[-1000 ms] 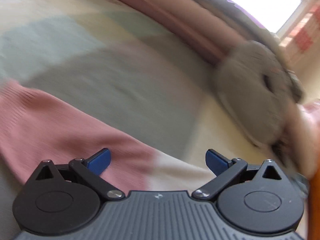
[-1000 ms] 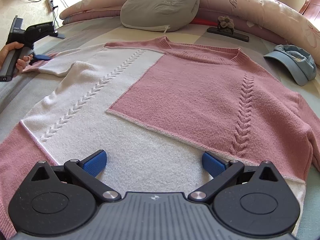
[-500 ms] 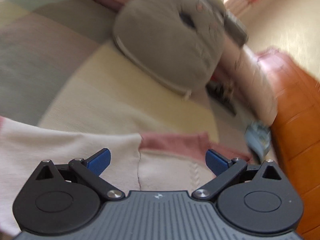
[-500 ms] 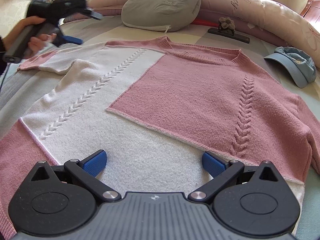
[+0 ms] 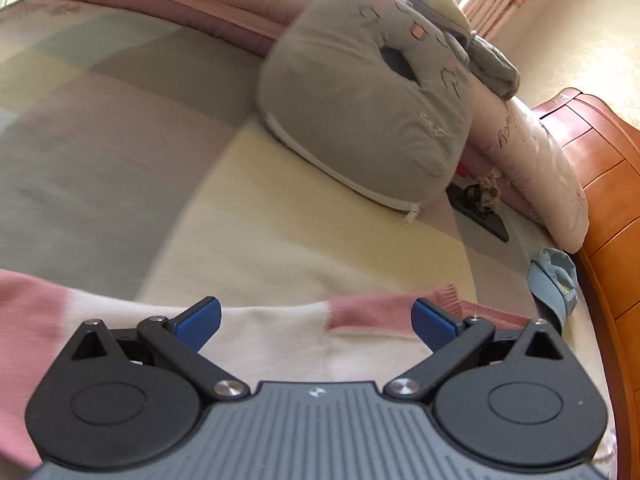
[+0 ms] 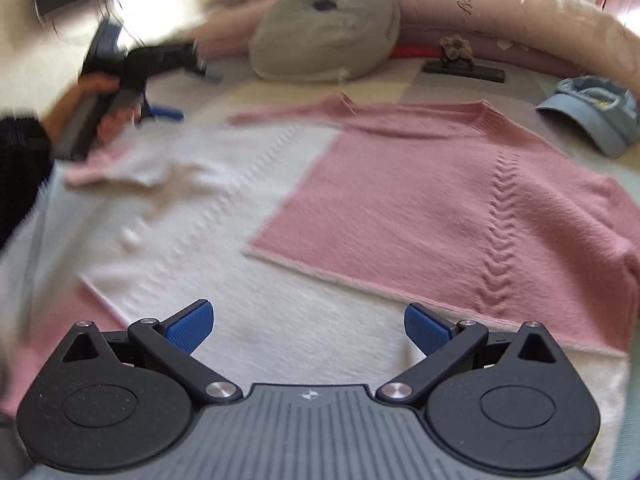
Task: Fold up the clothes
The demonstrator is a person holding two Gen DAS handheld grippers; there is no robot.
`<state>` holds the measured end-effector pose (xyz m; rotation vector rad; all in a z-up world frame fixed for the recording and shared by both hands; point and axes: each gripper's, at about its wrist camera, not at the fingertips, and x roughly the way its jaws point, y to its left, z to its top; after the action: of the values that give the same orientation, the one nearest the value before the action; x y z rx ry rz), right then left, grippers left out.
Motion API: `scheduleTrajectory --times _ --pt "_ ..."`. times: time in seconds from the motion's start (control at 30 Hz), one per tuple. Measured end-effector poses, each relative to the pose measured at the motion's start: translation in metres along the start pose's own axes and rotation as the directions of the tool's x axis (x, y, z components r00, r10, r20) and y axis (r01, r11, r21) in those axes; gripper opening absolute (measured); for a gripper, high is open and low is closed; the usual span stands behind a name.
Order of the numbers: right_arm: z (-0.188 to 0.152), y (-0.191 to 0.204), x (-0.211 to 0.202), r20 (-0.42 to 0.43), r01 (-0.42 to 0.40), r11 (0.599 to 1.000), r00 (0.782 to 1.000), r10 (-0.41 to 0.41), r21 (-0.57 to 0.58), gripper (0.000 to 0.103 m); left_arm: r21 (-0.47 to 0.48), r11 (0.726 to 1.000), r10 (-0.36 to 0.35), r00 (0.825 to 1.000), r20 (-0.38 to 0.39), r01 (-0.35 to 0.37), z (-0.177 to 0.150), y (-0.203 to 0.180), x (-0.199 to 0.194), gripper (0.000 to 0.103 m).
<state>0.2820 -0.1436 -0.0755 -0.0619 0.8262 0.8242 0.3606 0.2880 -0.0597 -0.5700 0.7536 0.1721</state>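
A pink and white knit sweater (image 6: 360, 208) lies spread face up on the bed, collar toward the pillows. My right gripper (image 6: 308, 326) hovers open over its white lower part, nothing between the blue pads. My left gripper (image 5: 316, 320) is open above the sweater's (image 5: 280, 336) shoulder and pink collar edge. In the right wrist view the left gripper (image 6: 168, 80) appears blurred at the far left, held by a hand (image 6: 80, 96) over the left sleeve, which looks rumpled.
A grey round cushion (image 6: 324, 36) and long pink bolsters (image 6: 520, 20) line the head of the bed. A blue cap (image 6: 592, 112) lies right of the sweater. A dark flat object with a small figure (image 6: 460, 64) sits behind the collar. A wooden headboard (image 5: 600, 200) borders the right.
My left gripper has swung from the sleeve cuff toward the shoulder and collar. The left sleeve has bunched inward. My right gripper has shifted slightly, blurring its view.
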Motion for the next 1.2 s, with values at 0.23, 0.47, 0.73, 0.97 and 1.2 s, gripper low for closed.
scheduleTrajectory --times 0.23,0.47,0.73,0.97,1.2 --pt "-0.001 0.000 0.004 0.009 -0.120 0.992 0.993 0.120 0.044 0.103 -0.154 0.983 0.101 0.995 -0.006 -0.100 -0.003 0.073 -0.011 0.101" --pt "-0.005 0.000 0.013 -0.025 -0.109 0.994 0.994 0.109 0.028 0.103 -0.296 0.938 0.225 0.966 0.129 -0.178 -0.001 0.116 -0.028 0.101" --pt "-0.006 0.001 0.012 -0.015 -0.105 0.994 0.994 0.106 0.024 0.103 -0.334 0.942 0.053 0.992 0.117 -0.010 -0.011 0.112 -0.042 0.101" --pt "-0.006 0.002 0.012 -0.014 -0.108 0.994 0.994 0.109 0.030 0.103 -0.245 0.969 -0.008 1.000 0.027 0.014 -0.033 0.081 -0.038 0.101" --pt "-0.003 -0.003 0.007 -0.009 -0.073 0.996 0.997 0.073 0.059 0.103 -0.142 0.988 0.066 0.998 -0.019 -0.068 -0.034 0.024 -0.067 0.100"
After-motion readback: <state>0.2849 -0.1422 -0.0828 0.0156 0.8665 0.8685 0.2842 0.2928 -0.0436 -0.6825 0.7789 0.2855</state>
